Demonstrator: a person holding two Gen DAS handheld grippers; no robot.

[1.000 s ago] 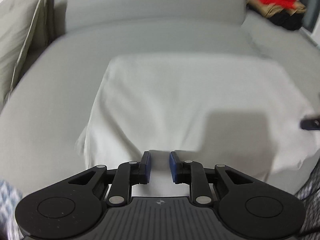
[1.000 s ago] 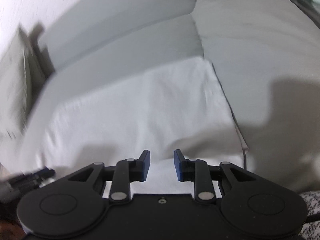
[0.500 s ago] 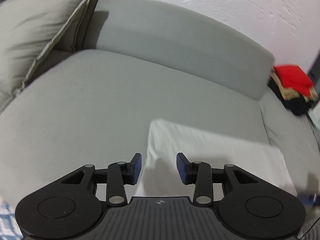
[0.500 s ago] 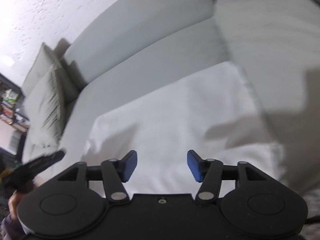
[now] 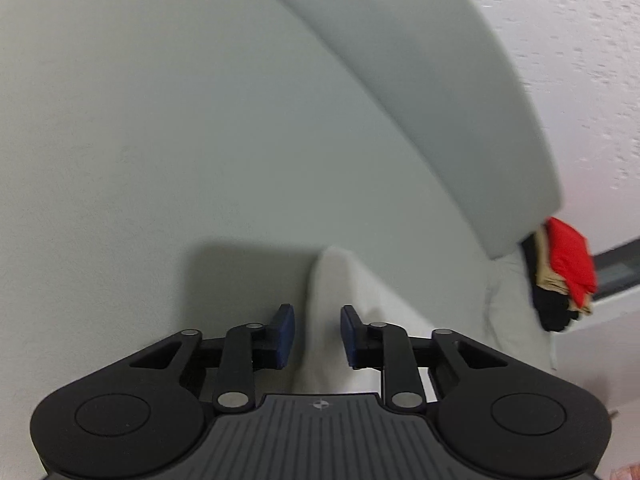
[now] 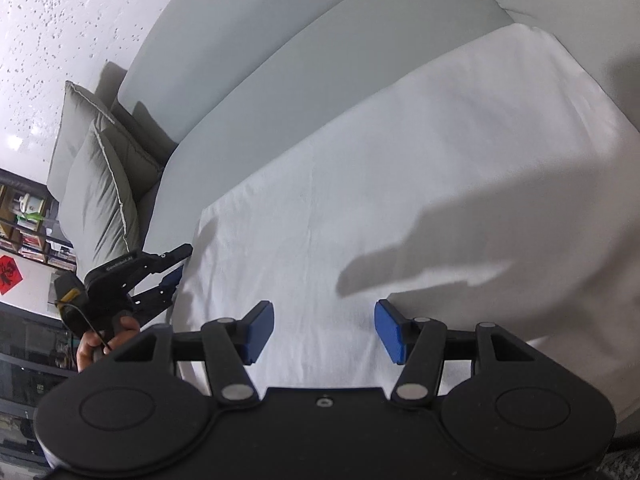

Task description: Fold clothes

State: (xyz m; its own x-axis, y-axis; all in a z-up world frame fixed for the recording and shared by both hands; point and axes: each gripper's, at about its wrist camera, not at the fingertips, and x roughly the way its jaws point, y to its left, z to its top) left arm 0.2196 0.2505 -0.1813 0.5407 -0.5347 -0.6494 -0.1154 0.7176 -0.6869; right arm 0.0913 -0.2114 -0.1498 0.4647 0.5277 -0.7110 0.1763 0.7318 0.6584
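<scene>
A white cloth lies spread flat on the grey sofa seat. My left gripper is at the cloth's left edge, which rises as a low ridge between the blue pads. Its jaws are closing, and a gap still shows on each side of the fabric. The right wrist view also shows the left gripper, held by a hand at that same edge. My right gripper hovers open over the near part of the cloth, with nothing pinched between its pads.
The sofa backrest runs along the far side. A pile of red, tan and black clothes sits at the sofa's right end. Two grey cushions lean at the left end, with a shelf beyond them.
The left gripper swung from over the cloth's middle to its left edge and rolled; its jaws widened, then narrowed. The right jaws opened wider and that gripper tilted.
</scene>
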